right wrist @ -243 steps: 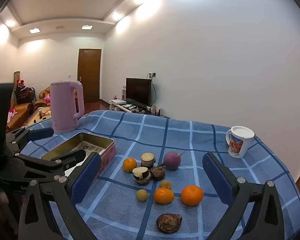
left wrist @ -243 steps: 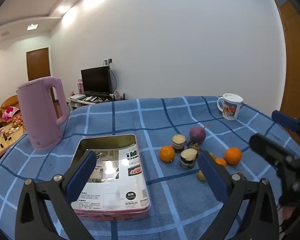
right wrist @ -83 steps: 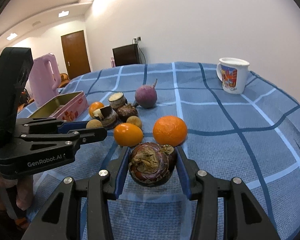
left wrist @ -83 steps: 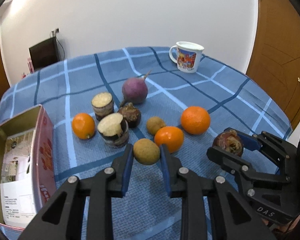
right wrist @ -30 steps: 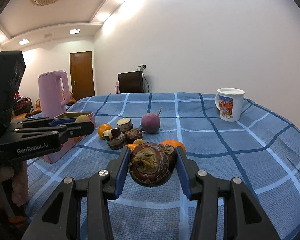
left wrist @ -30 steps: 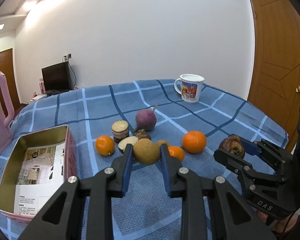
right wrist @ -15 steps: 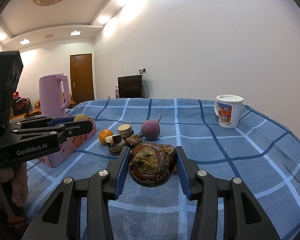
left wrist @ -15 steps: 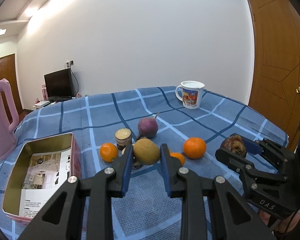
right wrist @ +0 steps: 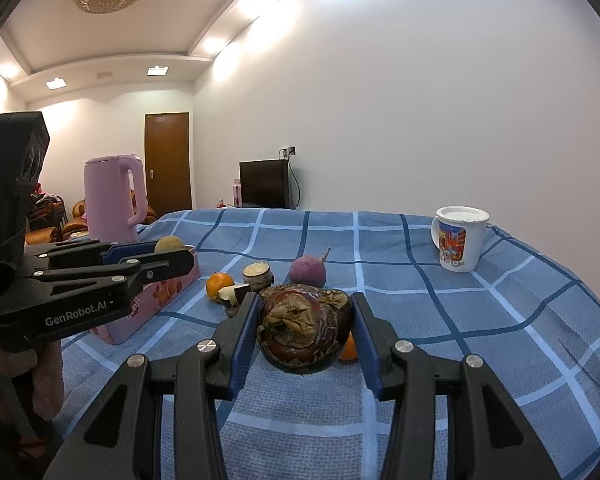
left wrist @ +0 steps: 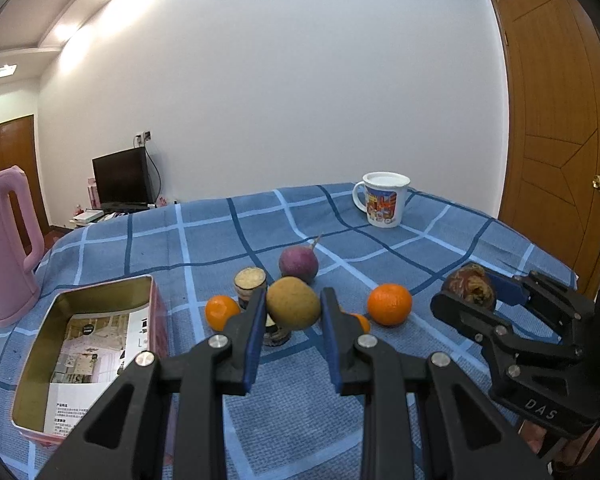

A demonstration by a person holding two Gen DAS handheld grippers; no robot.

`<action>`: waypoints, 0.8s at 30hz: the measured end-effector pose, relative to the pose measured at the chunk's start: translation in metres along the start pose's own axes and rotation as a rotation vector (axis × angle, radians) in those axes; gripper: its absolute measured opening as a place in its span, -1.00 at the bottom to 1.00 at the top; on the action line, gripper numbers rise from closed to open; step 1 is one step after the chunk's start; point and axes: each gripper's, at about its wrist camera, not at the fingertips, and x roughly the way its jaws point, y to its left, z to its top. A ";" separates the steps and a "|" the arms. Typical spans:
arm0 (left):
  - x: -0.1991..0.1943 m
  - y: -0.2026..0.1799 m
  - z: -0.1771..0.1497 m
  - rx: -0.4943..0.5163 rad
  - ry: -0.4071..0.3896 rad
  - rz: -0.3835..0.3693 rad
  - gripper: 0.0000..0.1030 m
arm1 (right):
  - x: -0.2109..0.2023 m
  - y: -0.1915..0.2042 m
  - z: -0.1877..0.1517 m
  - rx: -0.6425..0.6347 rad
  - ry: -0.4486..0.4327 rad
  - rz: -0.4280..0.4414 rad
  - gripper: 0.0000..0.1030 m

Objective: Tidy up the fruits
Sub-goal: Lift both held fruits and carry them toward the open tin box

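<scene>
Fruits (left wrist: 389, 305) on blue checked tablecloth (left wrist: 420, 248), white wall (left wrist: 300, 80)

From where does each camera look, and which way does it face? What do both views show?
Left wrist: on the left gripper, facing along its fingers across the table; it grips a brown fruit; the right gripper shows beside it.
Right wrist: on the right gripper, gripping a dark wrinkled fruit; the left gripper and a hand show.
Shared: mug, pink kettle, tin.
</scene>
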 end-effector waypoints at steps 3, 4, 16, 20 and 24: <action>-0.001 0.000 0.000 -0.001 -0.005 0.003 -0.45 | 0.000 0.000 0.002 -0.004 -0.005 0.001 -0.08; -0.001 0.000 0.001 -0.001 -0.006 0.004 -0.45 | 0.000 0.001 0.002 -0.005 -0.006 0.001 -0.08; -0.005 0.010 0.002 -0.016 -0.023 0.026 -0.45 | 0.001 0.009 0.014 -0.032 -0.024 0.021 -0.09; -0.006 0.015 0.002 -0.018 -0.023 0.042 -0.45 | 0.003 0.013 0.018 -0.043 -0.027 0.032 -0.08; -0.006 0.021 0.001 -0.033 -0.018 0.051 -0.45 | 0.008 0.021 0.024 -0.058 -0.027 0.047 -0.08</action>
